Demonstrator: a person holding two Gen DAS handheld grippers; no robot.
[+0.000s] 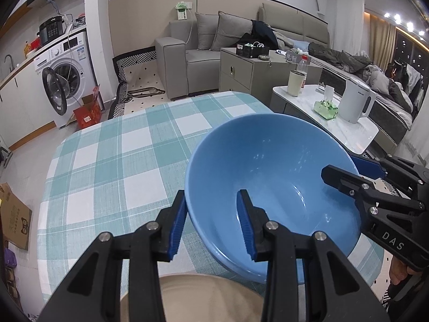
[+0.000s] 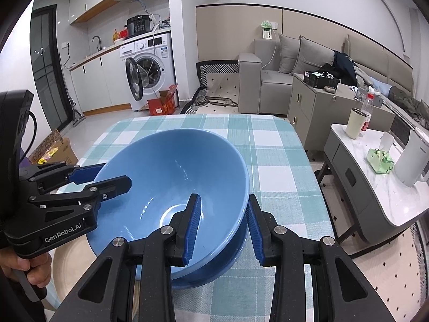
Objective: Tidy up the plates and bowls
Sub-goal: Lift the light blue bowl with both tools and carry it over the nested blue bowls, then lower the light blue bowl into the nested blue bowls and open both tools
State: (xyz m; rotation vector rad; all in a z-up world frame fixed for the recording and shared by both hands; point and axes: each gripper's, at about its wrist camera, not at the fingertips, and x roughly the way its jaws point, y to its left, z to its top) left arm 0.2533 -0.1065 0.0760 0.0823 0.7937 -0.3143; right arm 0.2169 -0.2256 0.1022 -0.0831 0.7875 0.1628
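Observation:
A big blue bowl [image 1: 270, 177] hangs tilted over the checked table [image 1: 112, 166], partly above a beige plate [image 1: 203, 297] at the near edge. My left gripper [image 1: 211, 220] straddles the bowl's left rim, one finger inside and one outside, with a gap at the pads. My right gripper [image 2: 224, 226] straddles the opposite rim of the bowl [image 2: 171, 166] the same way. Each gripper also shows in the other's view, the right one [image 1: 356, 179] and the left one [image 2: 99, 177]. The beige plate [image 2: 67, 265] lies under the bowl's left side.
A marble side table [image 2: 380, 201] stands to the right with a white kettle [image 2: 410, 161], a tissue pack [image 2: 380, 158], a cup [image 2: 355, 123] and a bottle. Beyond the table are a grey sofa, a cabinet and a washing machine [image 2: 147, 69]. Cardboard boxes lie on the floor at the left.

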